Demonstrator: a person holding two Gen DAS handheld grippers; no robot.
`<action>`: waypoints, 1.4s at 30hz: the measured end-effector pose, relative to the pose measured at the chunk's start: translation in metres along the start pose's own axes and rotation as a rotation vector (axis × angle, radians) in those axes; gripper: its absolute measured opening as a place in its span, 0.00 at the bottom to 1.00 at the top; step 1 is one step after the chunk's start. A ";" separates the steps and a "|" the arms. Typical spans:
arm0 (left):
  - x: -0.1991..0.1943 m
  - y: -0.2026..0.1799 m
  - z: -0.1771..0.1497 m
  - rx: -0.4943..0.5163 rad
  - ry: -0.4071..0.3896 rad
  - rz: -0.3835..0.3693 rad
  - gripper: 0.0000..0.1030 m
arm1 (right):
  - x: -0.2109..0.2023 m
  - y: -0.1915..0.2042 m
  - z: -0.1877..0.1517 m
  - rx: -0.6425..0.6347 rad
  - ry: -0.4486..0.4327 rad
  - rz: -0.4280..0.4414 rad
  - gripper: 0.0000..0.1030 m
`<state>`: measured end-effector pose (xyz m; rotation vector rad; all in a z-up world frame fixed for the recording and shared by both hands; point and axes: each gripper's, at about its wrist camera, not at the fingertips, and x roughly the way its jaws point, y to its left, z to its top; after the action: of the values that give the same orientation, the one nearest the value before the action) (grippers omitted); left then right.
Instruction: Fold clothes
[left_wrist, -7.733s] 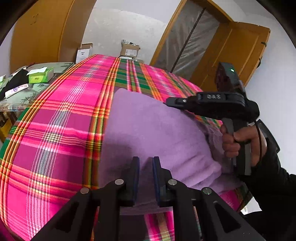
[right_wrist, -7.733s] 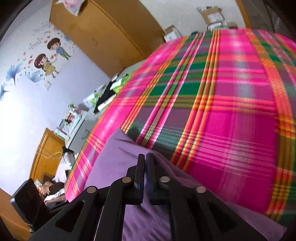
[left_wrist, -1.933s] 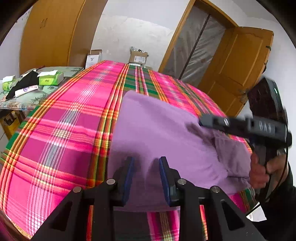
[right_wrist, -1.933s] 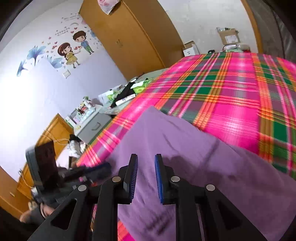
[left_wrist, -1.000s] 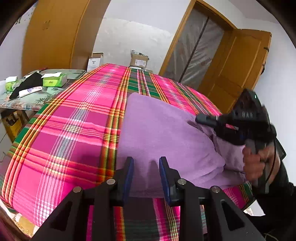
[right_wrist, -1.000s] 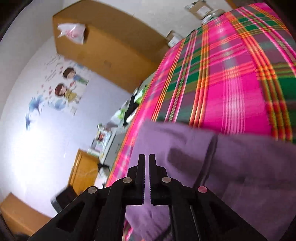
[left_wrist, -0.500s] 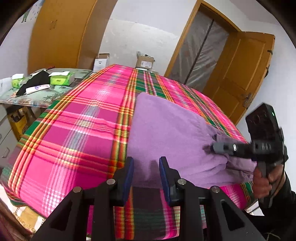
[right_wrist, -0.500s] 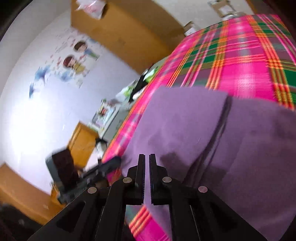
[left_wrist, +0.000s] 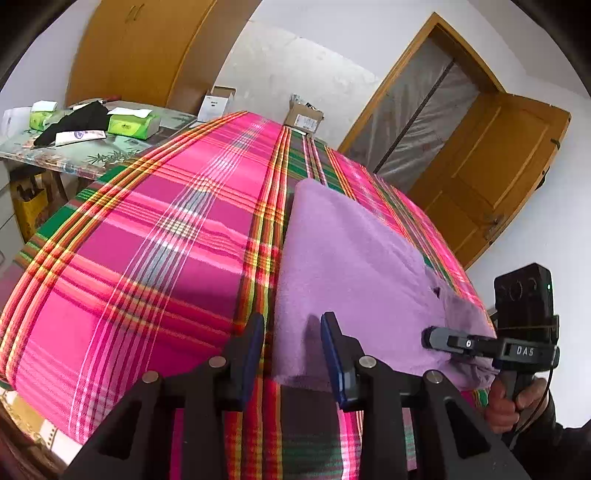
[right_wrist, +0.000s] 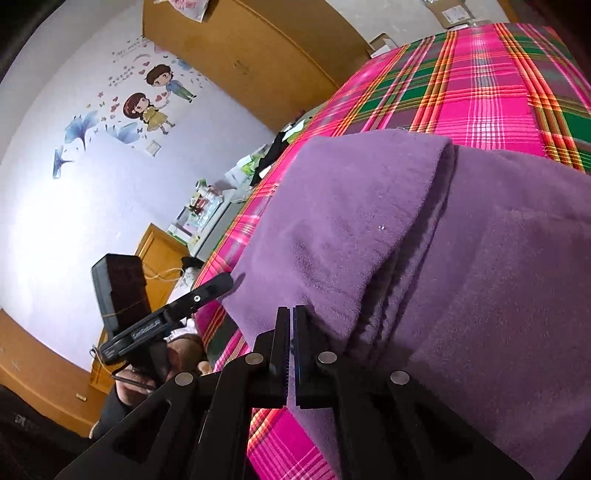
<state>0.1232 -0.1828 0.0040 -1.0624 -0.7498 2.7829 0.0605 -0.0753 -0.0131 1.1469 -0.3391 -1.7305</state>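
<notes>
While opening, left gripper (left_wrist: 291, 347) straddles garment (left_wrist: 343, 258) corner.

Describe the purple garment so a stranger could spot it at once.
Find the bed under the pink plaid blanket. The purple garment lies folded on it near the front edge. It is the only plain, fuzzy cloth there; everything around it is striped plaid.

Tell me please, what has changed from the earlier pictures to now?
The right claw, open two seconds ago, is shut at the near edge of the purple garment. The left claw drew back toward the bed's edge; its jaws are opening, the garment's corner between them, unpinched. The garment stays folded on the plaid bedcover.
</notes>
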 end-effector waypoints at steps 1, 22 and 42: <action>0.001 -0.001 0.001 0.004 0.002 0.003 0.32 | -0.001 0.000 -0.001 -0.002 -0.002 0.000 0.01; 0.022 -0.018 0.016 0.070 0.040 0.088 0.32 | -0.013 -0.001 -0.005 -0.042 -0.033 -0.014 0.02; 0.025 -0.008 0.020 0.014 0.046 -0.030 0.32 | -0.016 -0.004 -0.004 -0.007 -0.040 0.027 0.01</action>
<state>0.0903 -0.1784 0.0053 -1.0997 -0.7332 2.7241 0.0623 -0.0594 -0.0092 1.0994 -0.3717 -1.7312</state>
